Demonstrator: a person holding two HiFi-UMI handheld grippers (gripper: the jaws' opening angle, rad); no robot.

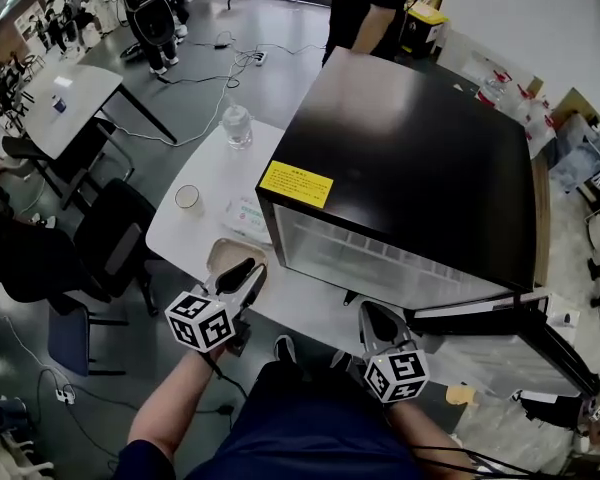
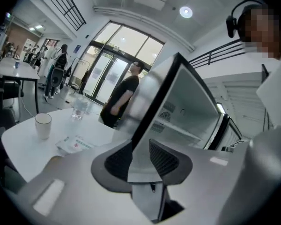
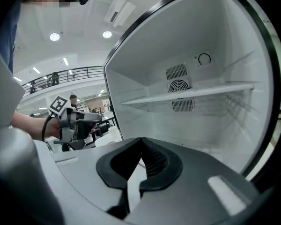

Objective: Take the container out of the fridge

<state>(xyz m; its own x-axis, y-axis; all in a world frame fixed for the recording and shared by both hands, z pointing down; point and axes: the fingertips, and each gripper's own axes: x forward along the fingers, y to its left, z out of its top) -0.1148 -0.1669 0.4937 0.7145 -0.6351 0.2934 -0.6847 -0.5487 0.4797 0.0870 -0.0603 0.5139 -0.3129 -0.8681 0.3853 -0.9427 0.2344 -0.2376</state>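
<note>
A white round table (image 1: 202, 166) carries a black mini fridge (image 1: 410, 148) with a yellow label (image 1: 295, 184) on its top near the front edge. The fridge door (image 1: 500, 346) stands swung open to the right. Inside, a white shelf (image 3: 187, 93) is bare. The beige container (image 1: 228, 252) lies out on the table, just left of the fridge's open front. The left gripper (image 1: 248, 271) hangs over it, fingers spread with nothing between them. The right gripper (image 1: 378, 318) is held before the open front, fingertips pressed together and empty.

Farther left on the table are a flat packet (image 1: 245, 218), a paper cup (image 1: 188, 197) and, far back, a clear glass (image 1: 237, 126). A black chair (image 1: 115, 233) stands at the table's left. The floor (image 1: 280, 58) is grey, with cables (image 1: 195, 78) trailing across it. A second white table (image 1: 75, 93) stands far left, and a person in black (image 1: 370, 8) stands behind the fridge.
</note>
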